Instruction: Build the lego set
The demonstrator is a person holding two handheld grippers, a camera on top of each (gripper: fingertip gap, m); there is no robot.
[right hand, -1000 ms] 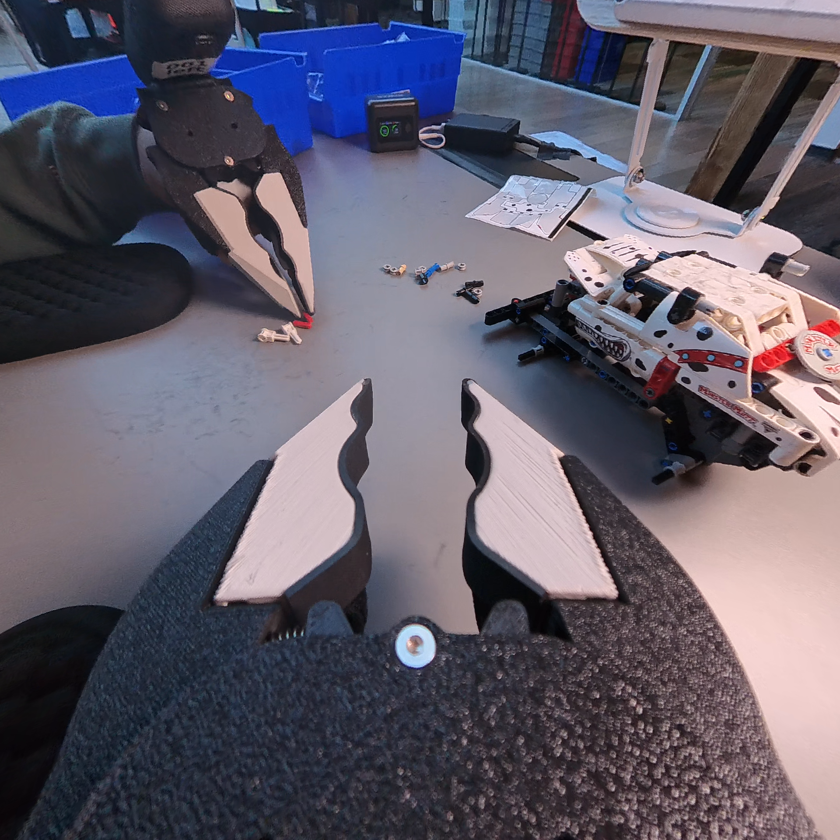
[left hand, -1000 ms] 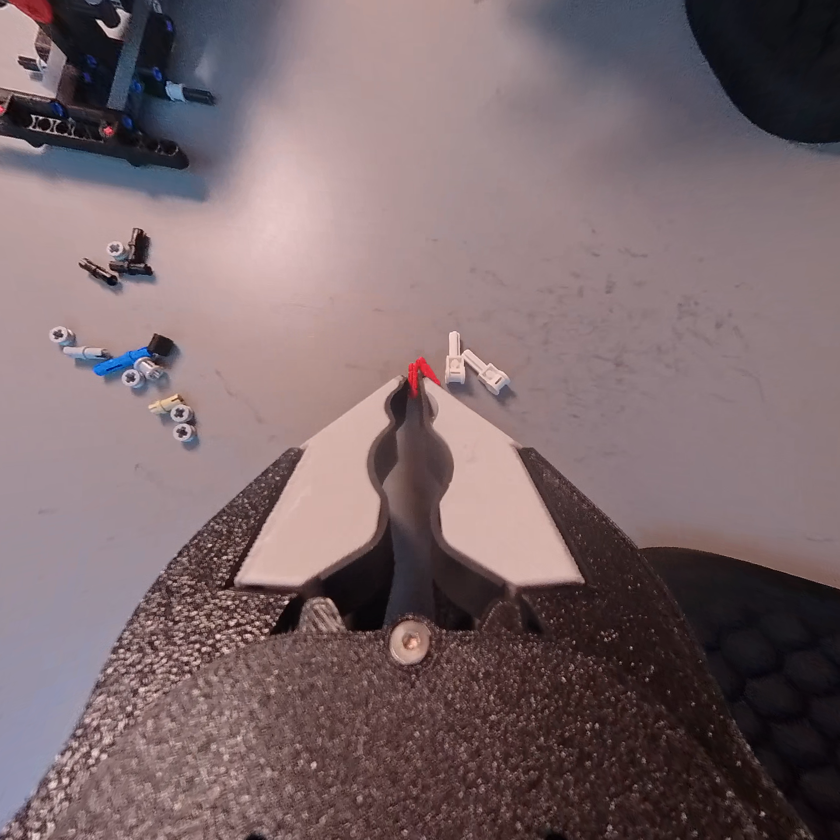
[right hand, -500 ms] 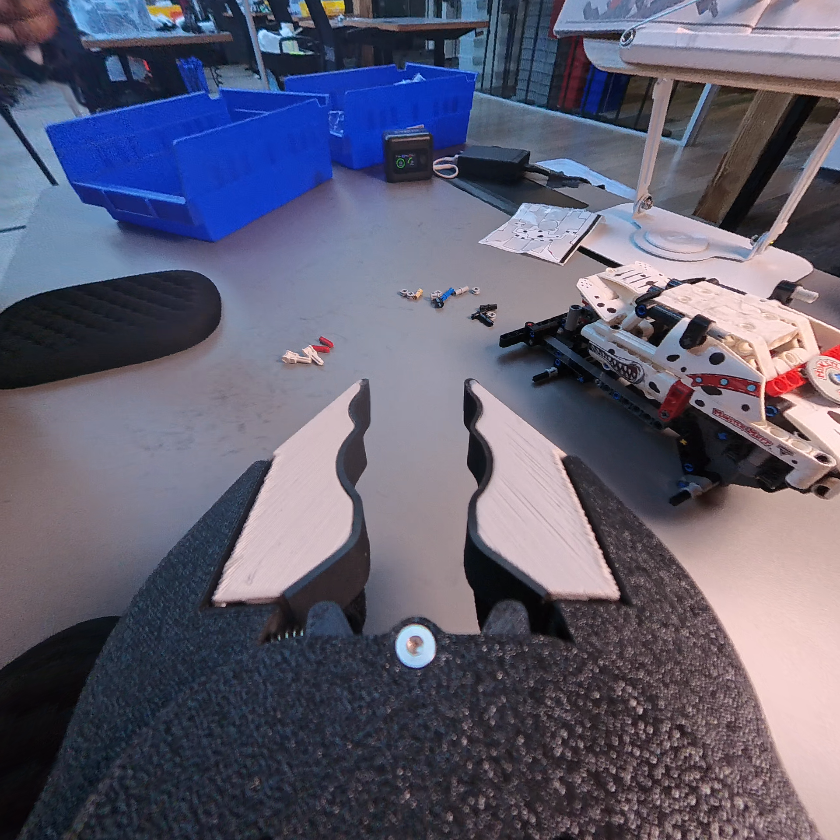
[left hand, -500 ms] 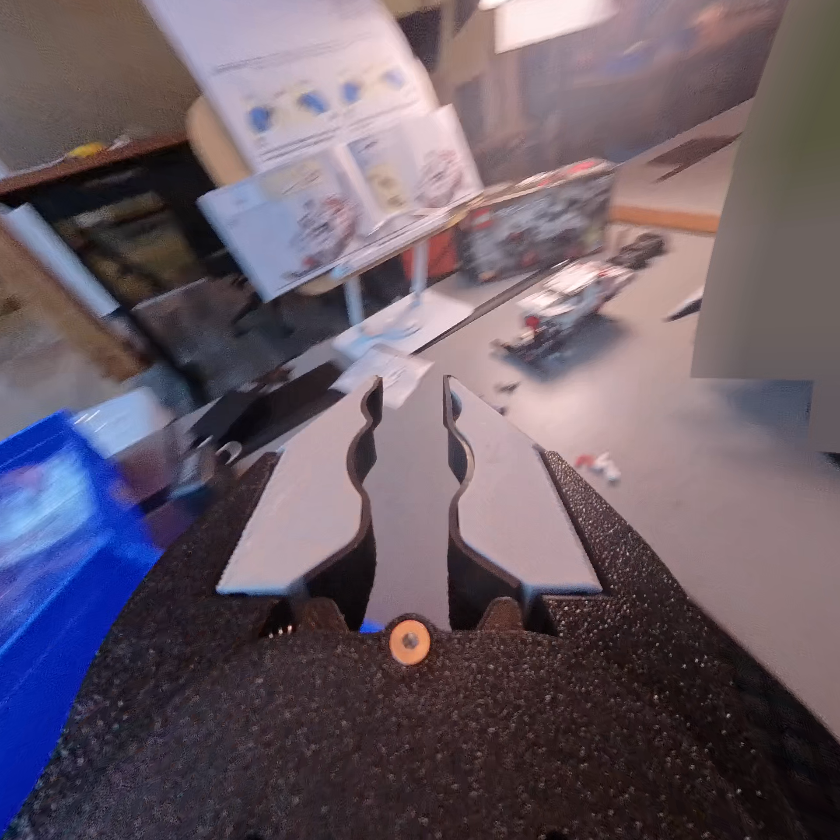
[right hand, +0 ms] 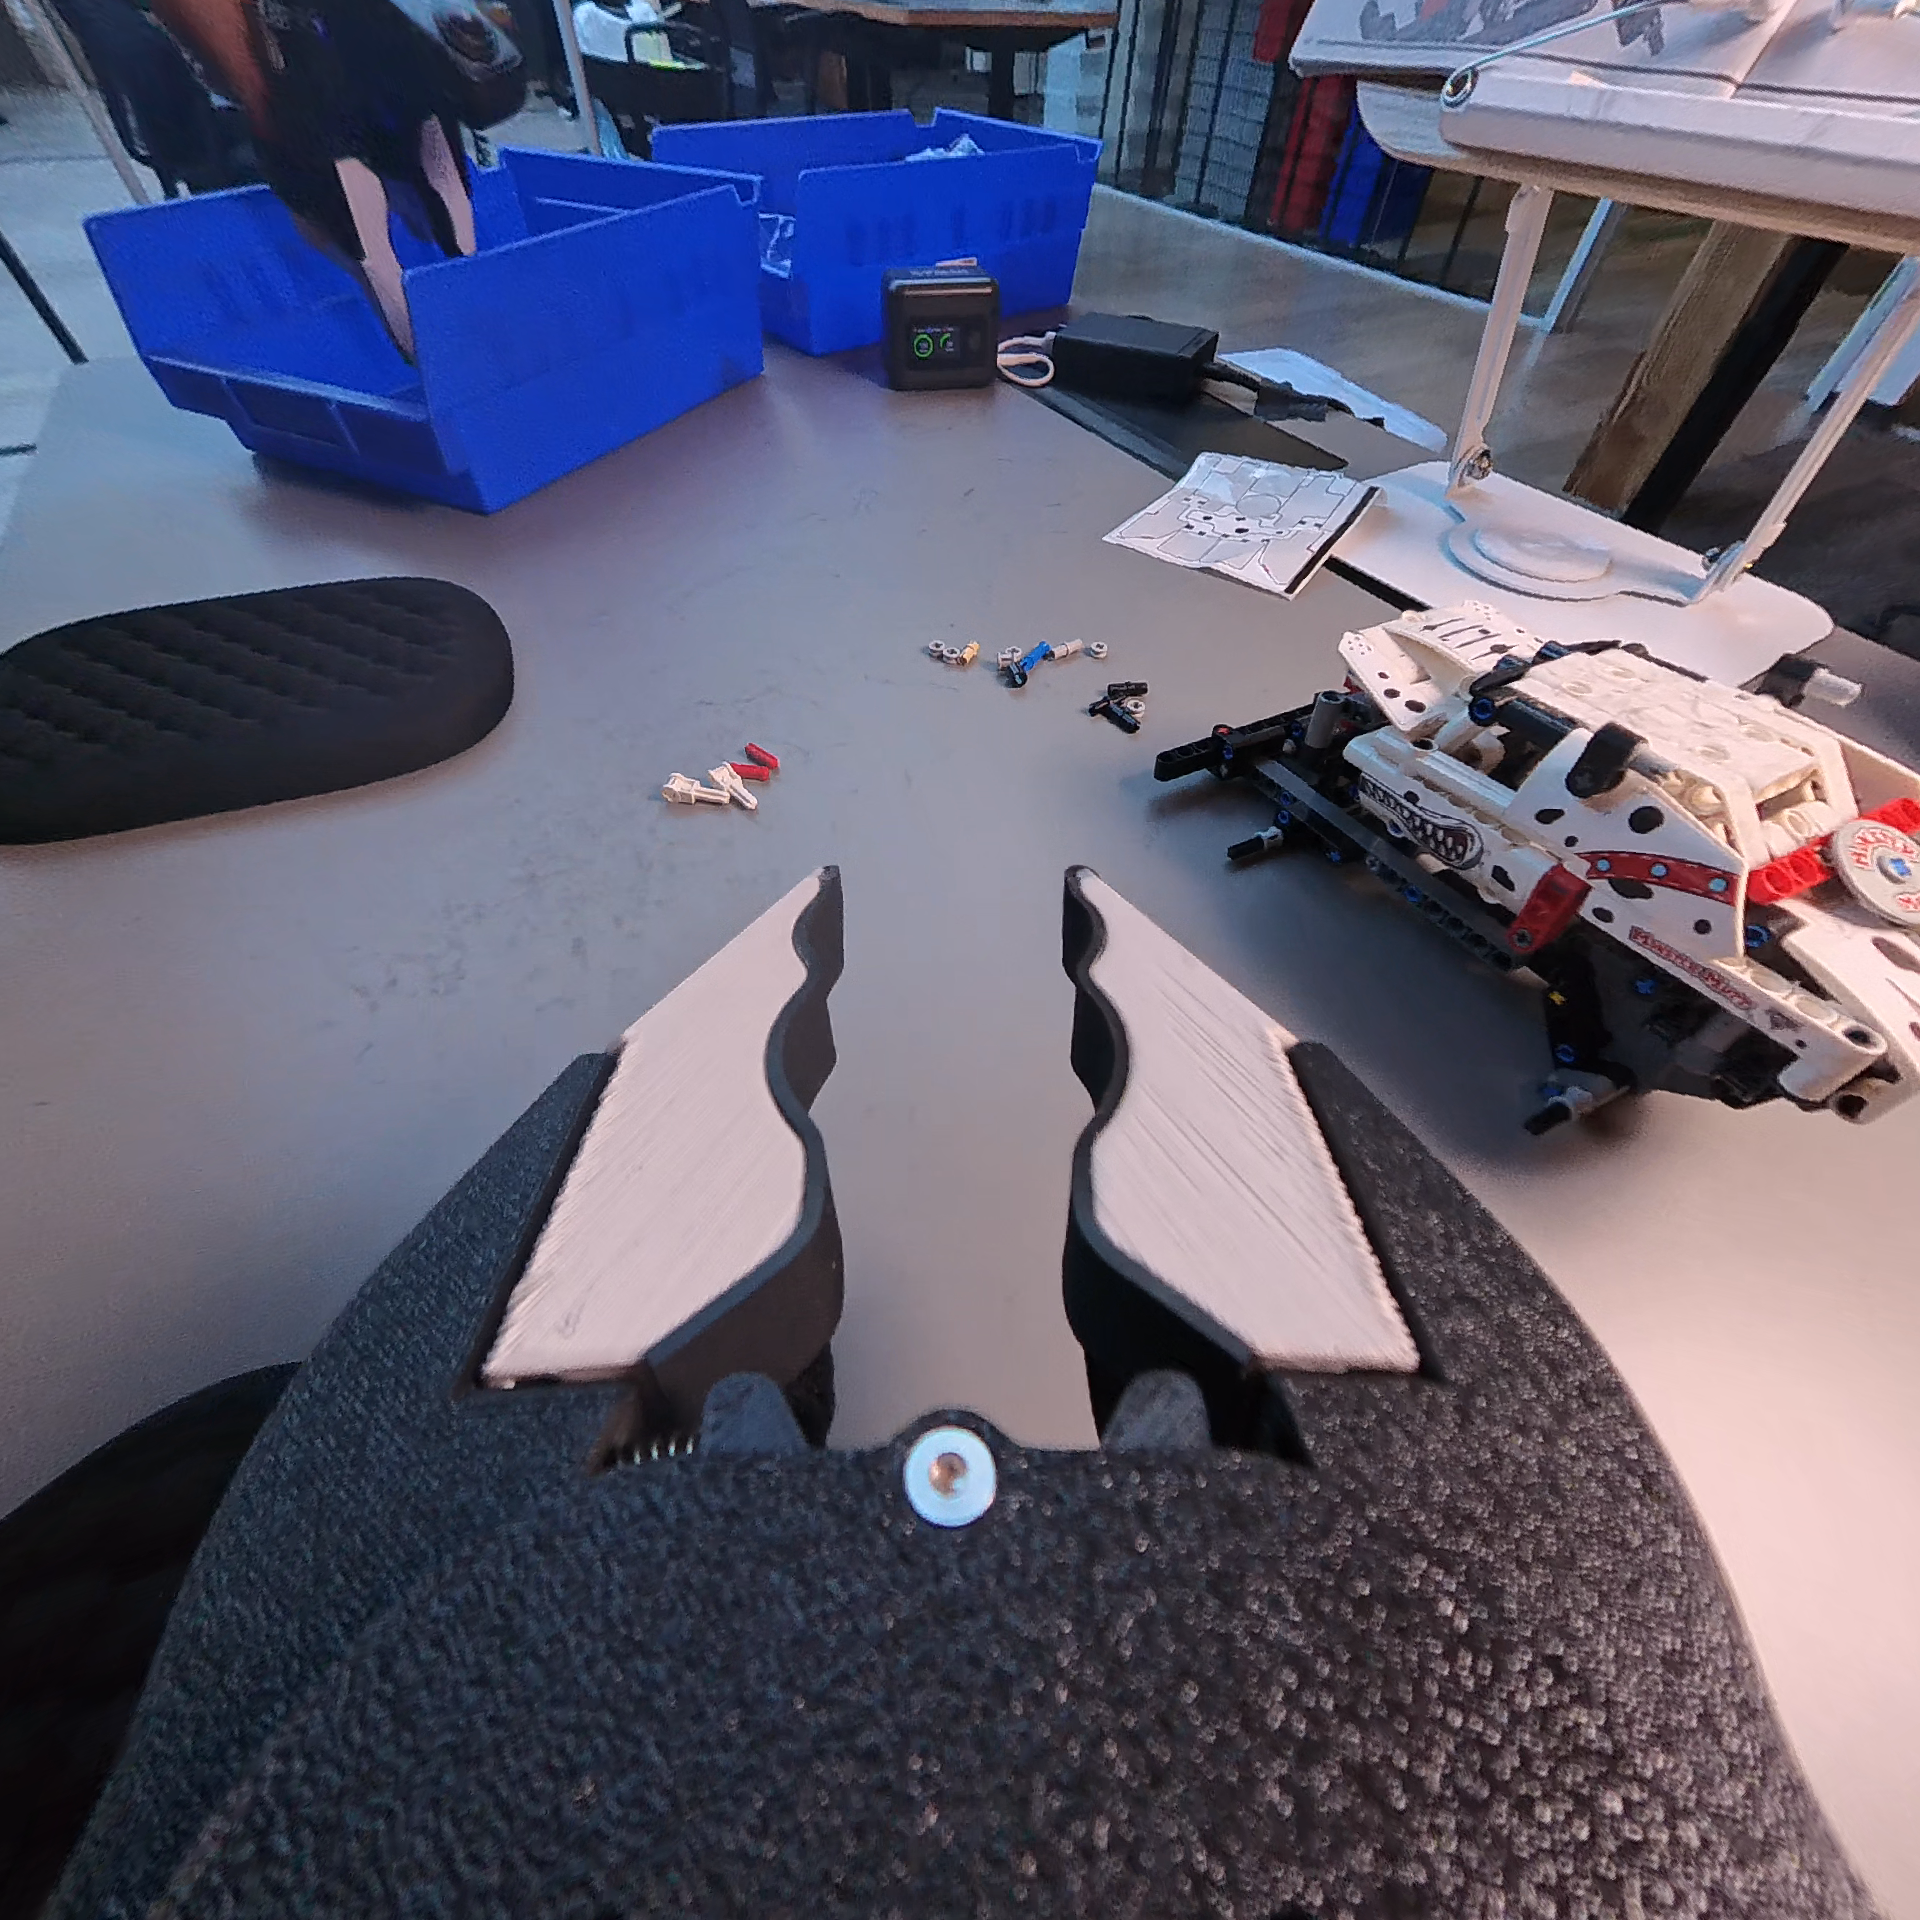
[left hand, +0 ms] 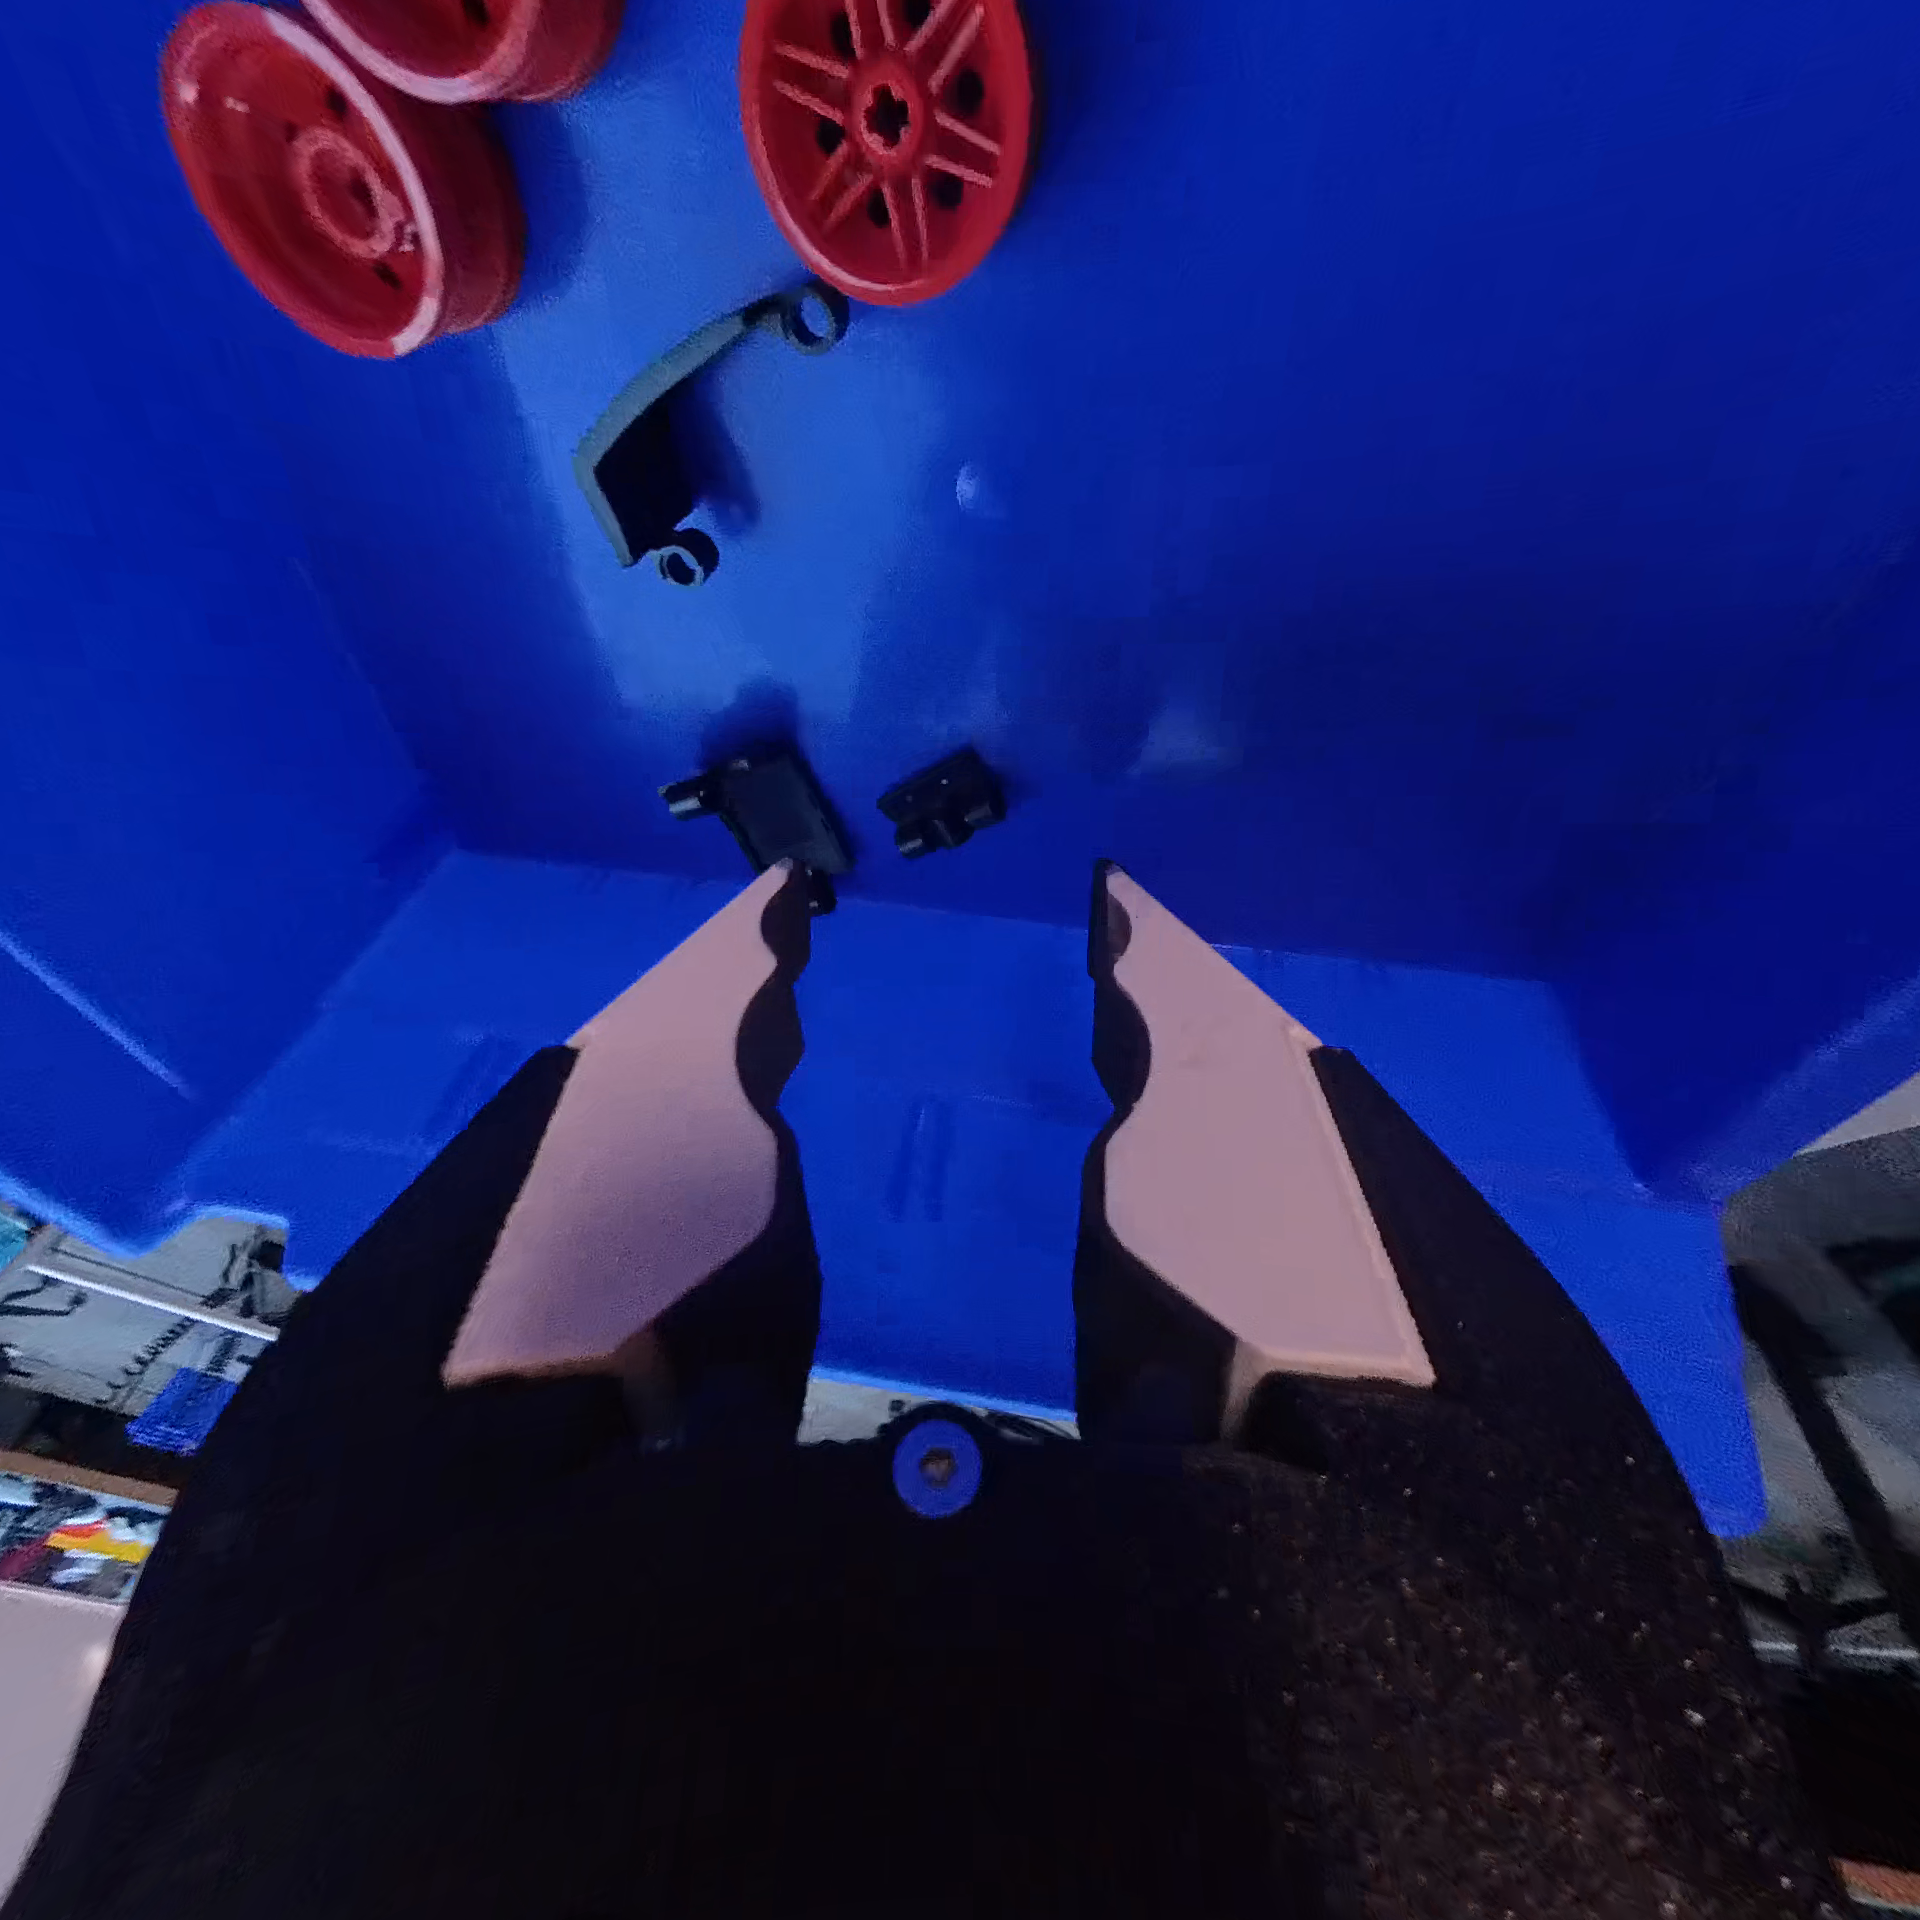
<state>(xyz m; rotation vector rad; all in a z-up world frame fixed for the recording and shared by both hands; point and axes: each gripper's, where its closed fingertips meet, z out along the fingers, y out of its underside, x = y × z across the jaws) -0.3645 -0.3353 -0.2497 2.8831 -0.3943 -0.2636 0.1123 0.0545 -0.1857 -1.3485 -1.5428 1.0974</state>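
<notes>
Lego car [right hand: 1621, 831] flanked by loose pins [right hand: 717, 784], blue bins [right hand: 582, 332] beyond

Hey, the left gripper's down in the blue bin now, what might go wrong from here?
The left gripper is open with two small black pieces close together near its tips, so it may pinch both or knock one away. The picture is blurred; a fast reach could hit the blue bin wall.

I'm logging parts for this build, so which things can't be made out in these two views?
- Third red wheel, left wrist view: cut off by the top edge.
- Black piece: its near end is hidden behind the left tongs finger.
- Left tongs in the blue bin, right wrist view: motion-blurred, tips hidden by the wall.
- Small loose pieces on the table: too small to identify.
</notes>
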